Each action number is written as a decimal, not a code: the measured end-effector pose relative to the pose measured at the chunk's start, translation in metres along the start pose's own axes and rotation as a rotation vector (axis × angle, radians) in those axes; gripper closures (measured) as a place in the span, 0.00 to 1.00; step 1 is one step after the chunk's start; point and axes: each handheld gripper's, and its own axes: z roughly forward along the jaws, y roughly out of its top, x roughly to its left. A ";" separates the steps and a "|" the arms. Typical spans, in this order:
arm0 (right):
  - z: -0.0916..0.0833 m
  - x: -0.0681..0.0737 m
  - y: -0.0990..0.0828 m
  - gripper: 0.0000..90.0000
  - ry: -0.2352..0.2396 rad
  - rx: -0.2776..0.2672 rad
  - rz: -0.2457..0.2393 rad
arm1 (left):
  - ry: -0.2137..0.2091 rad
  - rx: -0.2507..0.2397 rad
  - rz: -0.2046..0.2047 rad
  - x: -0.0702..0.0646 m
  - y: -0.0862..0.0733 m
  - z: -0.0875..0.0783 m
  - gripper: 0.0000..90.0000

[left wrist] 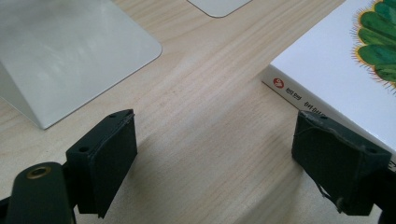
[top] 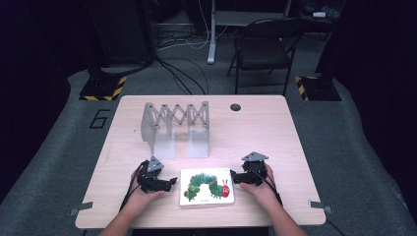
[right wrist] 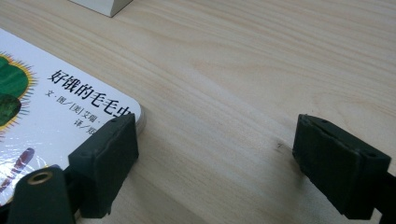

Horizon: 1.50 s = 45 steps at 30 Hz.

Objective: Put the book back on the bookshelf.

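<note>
Here, glossy flat picture book [top: 207, 187] on pale wood-grain table [top: 260, 132], both grippers' jaws wide, empty.

Bare table [top: 265, 132] right of rack [top: 176, 129]

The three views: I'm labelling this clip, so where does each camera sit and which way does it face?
High view: above the near edge, facing forward-down on table, both hands, left gripper, right gripper.
Left gripper view: on that gripper, along its open jaws toward bookend.
Right gripper view: likewise, toward bare wood.
All three share the book.
</note>
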 end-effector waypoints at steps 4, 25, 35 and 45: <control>0.000 0.000 0.000 0.18 0.005 -0.005 0.000 | 0.001 -0.002 -0.003 0.000 0.000 0.000 0.17; -0.004 0.002 0.004 0.38 0.019 0.011 -0.021 | 0.028 -0.002 -0.010 -0.002 0.002 -0.004 0.33; -0.008 0.006 0.009 0.43 0.021 0.034 -0.008 | 0.015 0.021 -0.006 -0.005 0.005 -0.007 0.36; -0.011 0.005 0.013 0.43 0.019 0.028 -0.008 | -0.023 0.014 -0.022 -0.009 0.006 -0.015 0.39</control>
